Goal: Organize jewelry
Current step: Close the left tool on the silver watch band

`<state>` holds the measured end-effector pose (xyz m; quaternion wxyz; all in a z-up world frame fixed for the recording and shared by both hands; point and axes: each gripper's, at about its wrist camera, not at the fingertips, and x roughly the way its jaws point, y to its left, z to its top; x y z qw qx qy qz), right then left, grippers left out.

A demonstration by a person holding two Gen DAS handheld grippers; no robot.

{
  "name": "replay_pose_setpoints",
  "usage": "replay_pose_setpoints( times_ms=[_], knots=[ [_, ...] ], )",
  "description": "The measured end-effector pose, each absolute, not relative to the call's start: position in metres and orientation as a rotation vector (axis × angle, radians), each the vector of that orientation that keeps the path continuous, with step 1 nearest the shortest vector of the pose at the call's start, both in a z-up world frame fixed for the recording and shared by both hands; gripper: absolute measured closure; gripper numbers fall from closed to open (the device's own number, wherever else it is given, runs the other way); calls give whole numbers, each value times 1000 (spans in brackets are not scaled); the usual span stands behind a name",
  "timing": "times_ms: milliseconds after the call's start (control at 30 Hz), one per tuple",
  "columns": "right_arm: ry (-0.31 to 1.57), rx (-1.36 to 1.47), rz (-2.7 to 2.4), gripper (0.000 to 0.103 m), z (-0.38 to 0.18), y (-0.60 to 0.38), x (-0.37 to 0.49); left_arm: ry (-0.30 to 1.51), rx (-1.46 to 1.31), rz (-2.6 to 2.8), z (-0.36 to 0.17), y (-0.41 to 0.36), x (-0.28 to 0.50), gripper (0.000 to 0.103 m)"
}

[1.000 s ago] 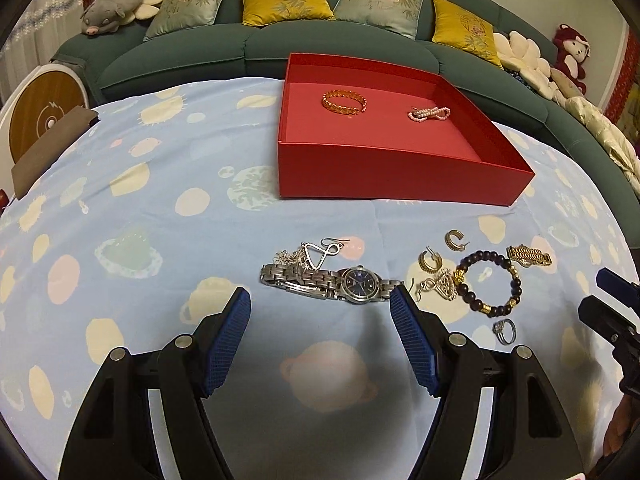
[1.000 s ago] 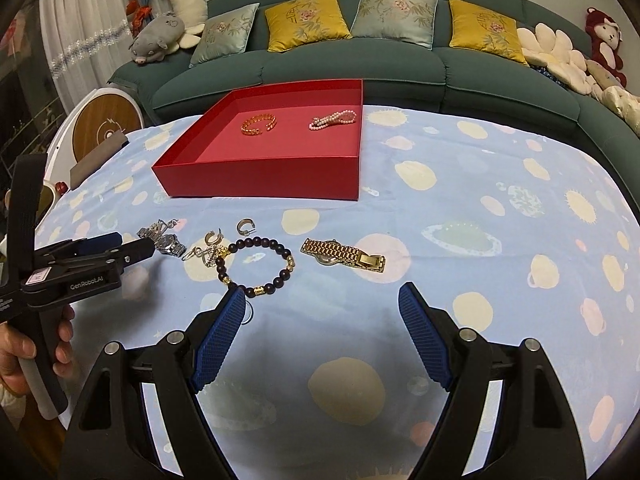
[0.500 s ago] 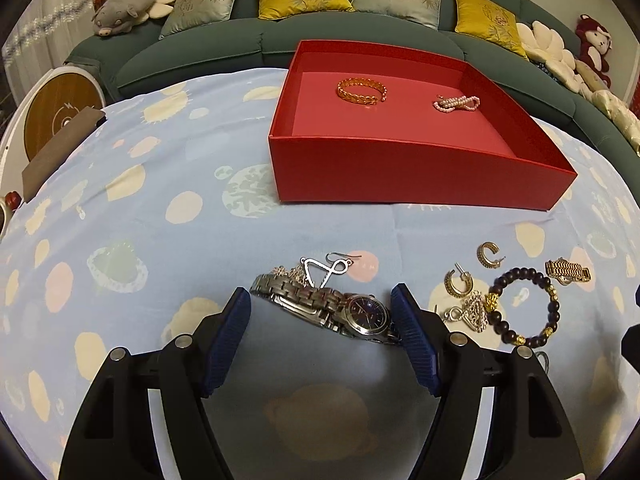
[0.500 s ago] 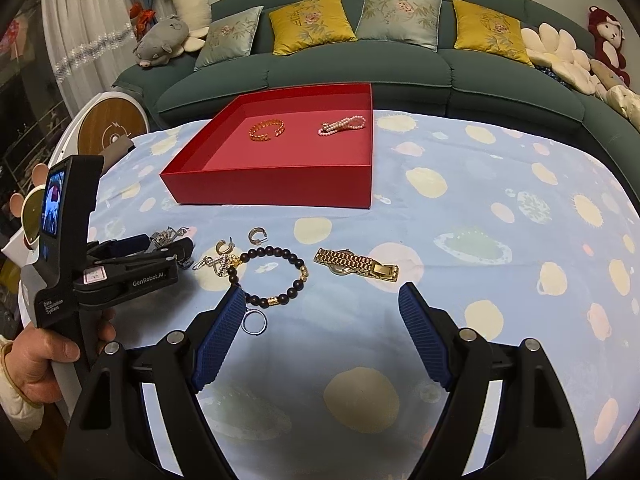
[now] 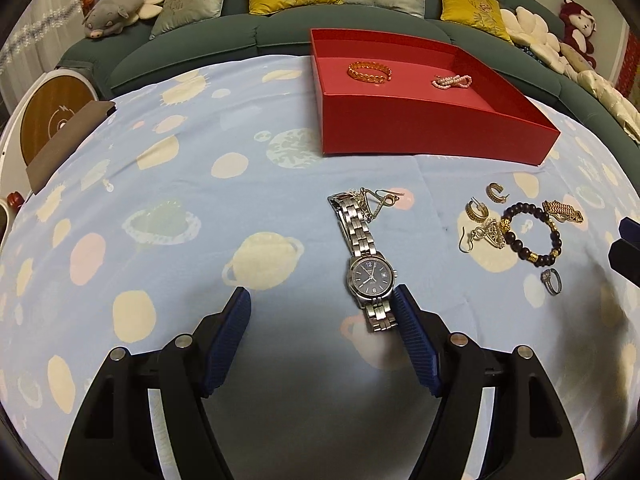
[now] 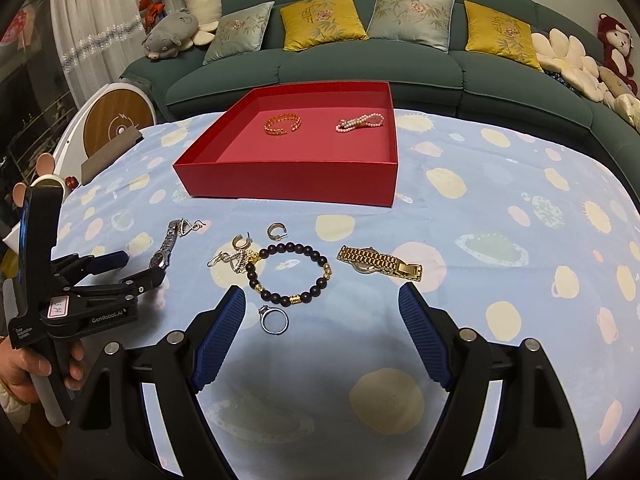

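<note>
Jewelry is scattered on the pale blue cloth with planet prints (image 5: 168, 168), ahead of both tongs, and a silver steel-link wristwatch with a dark blue dial (image 5: 370, 276) is the piece being approached. Half a second ago this watch lay crosswise between the blue pads of the left tongs (image 5: 322, 314); now it is seen lengthwise, its dial just ahead of the right-hand pad (image 5: 412, 328) and its near strap end just inside that pad, possibly touching it. The left tongs are held wide and nothing is gripped. From this it is judged that the tool has been swung round the watch for a better line, and that a closing on the case or strap is still to be made. A silver hook earring (image 5: 384, 200) is tangled over the far strap end and may be dragged along.

The right tongs (image 6: 322, 312) are also held wide and empty. A silver ring (image 6: 275, 319) is seen between their pads, near the left one, and a black-bead bracelet with gold spacers (image 6: 290, 274) just beyond. Farther ahead stands the shallow red cardboard tray (image 6: 288, 178), already holding a gold chain bracelet (image 6: 283, 124) and a pink pearl strand (image 6: 360, 122).
</note>
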<state>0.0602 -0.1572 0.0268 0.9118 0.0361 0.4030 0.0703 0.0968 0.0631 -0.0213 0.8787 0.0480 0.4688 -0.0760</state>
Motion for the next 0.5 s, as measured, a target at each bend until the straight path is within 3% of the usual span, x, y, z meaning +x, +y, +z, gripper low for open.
replay_pose_setpoints(
  times_ms=[167, 267, 333, 400, 500],
  knots=[
    [831, 80, 144, 26, 27, -155, 63, 973, 59, -174, -19, 61, 103, 34],
    [827, 78, 147, 26, 29, -154, 64, 955, 84, -167, -20, 51, 106, 41],
    [826, 80, 146, 26, 29, -155, 63, 938, 115, -168, -21, 43, 105, 49],
    [827, 82, 141, 26, 28, -158, 63, 933, 124, -191, -20, 37, 103, 65],
    [829, 94, 129, 27, 27, -165, 63, 934, 115, -214, -18, 36, 101, 80]
  ],
)
